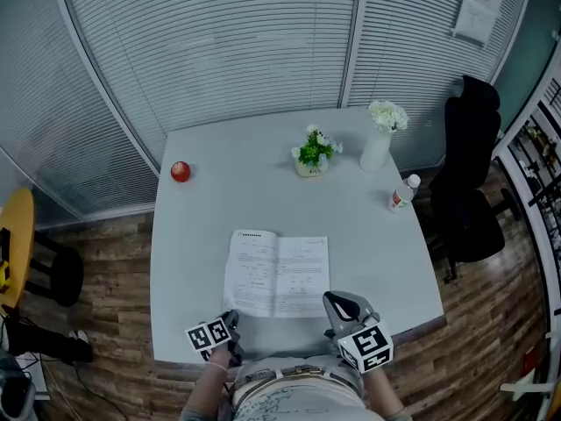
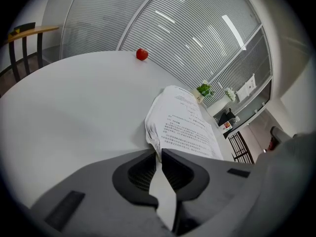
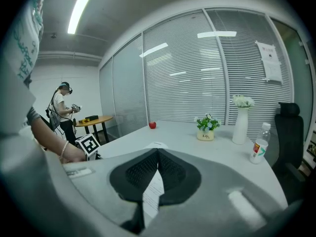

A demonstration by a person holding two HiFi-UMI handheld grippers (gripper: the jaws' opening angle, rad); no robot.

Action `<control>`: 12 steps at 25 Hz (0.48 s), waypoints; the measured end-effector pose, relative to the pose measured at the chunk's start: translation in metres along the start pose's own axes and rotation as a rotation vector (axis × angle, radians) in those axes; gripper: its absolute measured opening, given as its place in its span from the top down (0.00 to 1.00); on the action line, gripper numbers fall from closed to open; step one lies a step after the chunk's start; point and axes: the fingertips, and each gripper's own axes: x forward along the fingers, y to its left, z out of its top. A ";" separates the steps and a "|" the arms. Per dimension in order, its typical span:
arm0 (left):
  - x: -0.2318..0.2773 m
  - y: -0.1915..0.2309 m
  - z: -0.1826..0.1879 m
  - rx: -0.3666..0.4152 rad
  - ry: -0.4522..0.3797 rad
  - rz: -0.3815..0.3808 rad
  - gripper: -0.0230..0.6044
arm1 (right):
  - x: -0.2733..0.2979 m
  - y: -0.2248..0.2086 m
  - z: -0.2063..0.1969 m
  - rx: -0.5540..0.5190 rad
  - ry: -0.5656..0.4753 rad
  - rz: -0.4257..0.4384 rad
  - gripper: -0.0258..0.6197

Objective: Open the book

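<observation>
The book lies open on the white table, its printed pages facing up near the front edge. My left gripper is at the book's near left corner. In the left gripper view the book has its corner page curled up into the left gripper, whose jaws stand a thin gap apart. My right gripper is at the book's near right corner. In the right gripper view the right gripper has its tips together, and a strip of printed page shows behind them.
A red apple sits at the table's far left. A small potted plant, a white vase of flowers and a bottle stand at the far right. A black chair is right of the table. A person stands beyond.
</observation>
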 end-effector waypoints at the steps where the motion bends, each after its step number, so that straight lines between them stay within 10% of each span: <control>1: -0.001 0.000 0.000 -0.006 -0.005 -0.005 0.90 | 0.000 0.000 0.000 -0.002 -0.002 0.001 0.96; 12: -0.027 0.004 0.010 -0.019 -0.093 -0.017 0.78 | 0.001 0.000 0.003 -0.014 -0.004 0.020 0.96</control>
